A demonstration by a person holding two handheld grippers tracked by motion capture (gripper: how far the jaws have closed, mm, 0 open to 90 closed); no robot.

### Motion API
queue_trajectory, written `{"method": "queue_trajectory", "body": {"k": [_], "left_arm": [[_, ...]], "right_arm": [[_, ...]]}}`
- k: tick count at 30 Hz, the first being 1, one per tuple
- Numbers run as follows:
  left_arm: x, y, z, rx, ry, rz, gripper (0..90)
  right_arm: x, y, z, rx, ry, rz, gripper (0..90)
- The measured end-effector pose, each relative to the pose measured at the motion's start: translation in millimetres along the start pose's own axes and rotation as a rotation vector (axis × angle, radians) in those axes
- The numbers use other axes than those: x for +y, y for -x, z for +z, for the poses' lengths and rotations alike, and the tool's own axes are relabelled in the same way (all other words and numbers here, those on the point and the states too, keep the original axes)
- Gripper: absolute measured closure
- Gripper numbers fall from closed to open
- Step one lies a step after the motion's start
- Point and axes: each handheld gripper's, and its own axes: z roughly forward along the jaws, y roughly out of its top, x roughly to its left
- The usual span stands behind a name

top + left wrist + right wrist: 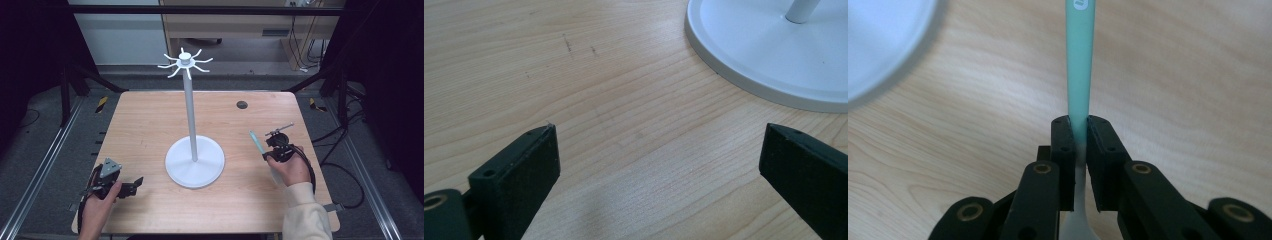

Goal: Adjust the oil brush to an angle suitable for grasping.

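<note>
A white stand (190, 115) rises from a round base (195, 162) at the table's middle, with a ring of curved hooks (185, 62) at its top. Right of the base, my right gripper (267, 152) is shut on a mint-green utensil handle (257, 142) that points away from me, just above the table. In the right gripper view the jaws (1079, 125) pinch the green handle (1079, 65) low down, where it turns pale and widens. My left gripper (131, 186) lies open at the front left, jaws (659, 155) wide apart over bare wood, with the base's rim (764, 55) ahead to the right.
The wooden table (150, 125) has a small dark round grommet (242, 104) at the back right. Black frame struts (75, 75) stand at both back corners. Cables lie on the floor to the right.
</note>
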Motion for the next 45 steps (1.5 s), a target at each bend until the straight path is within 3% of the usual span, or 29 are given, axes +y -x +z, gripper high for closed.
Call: {"method": "queue_trajectory", "body": {"k": [1, 2, 6, 7, 10, 13, 14, 18, 24, 25, 30, 38, 45], "left_arm": [[-0.2, -0.2, -0.8, 0.001, -0.001, 0.002, 2.5], [-0.2, 0.0, -1.6, 0.003, 0.002, -0.003, 2.5], [0.5, 0.3, -1.7, 0.001, 0.013, 0.000, 2.5], [0.5, 0.3, -1.7, 0.001, 0.013, 0.000, 2.5], [0.8, 0.7, -2.9, 0.002, 0.024, -0.003, 2.5], [1.0, 0.8, -3.6, 0.003, 0.031, -0.002, 2.5], [1.2, 0.4, -4.0, -0.001, 0.031, -0.001, 2.5], [1.8, 0.0, -4.1, 0.000, 0.036, 0.001, 2.5], [1.6, 0.8, -6.1, 0.001, 0.041, -0.004, 2.6], [1.5, 0.9, -6.4, 0.002, 0.047, -0.005, 2.5], [1.1, 1.2, -7.6, 0.001, 0.049, -0.005, 2.5], [2.0, -0.2, -8.6, 0.016, 0.049, -0.007, 2.5], [2.9, -0.4, -8.4, 0.018, 0.048, -0.009, 2.5]], "right_arm": [[0.0, 0.0, 0.0, 0.000, 0.000, 0.000, 82.7], [7.1, -5.3, -11.4, 0.004, 0.056, -0.022, 82.7], [23.9, -18.8, -38.2, 0.025, 0.169, -0.061, 82.7], [23.9, -18.8, -38.2, 0.025, 0.169, -0.061, 82.7], [42.4, -31.2, -65.4, 0.057, 0.275, -0.093, 82.7], [51.1, -36.4, -76.2, 0.064, 0.315, -0.103, 82.7], [57.0, -40.8, -86.0, 0.087, 0.364, -0.102, 82.7], [59.8, -47.9, -98.5, 0.097, 0.441, -0.123, 82.7], [57.2, -52.2, -109.4, 0.125, 0.521, -0.110, 82.6], [57.1, -54.6, -112.1, 0.134, 0.560, -0.111, 82.7], [55.8, -60.3, -114.7, 0.151, 0.603, -0.108, 82.7], [55.7, -61.9, -113.1, 0.173, 0.623, -0.111, 82.7], [52.1, -61.0, -124.7, 0.200, 0.678, -0.104, 82.7]]}}
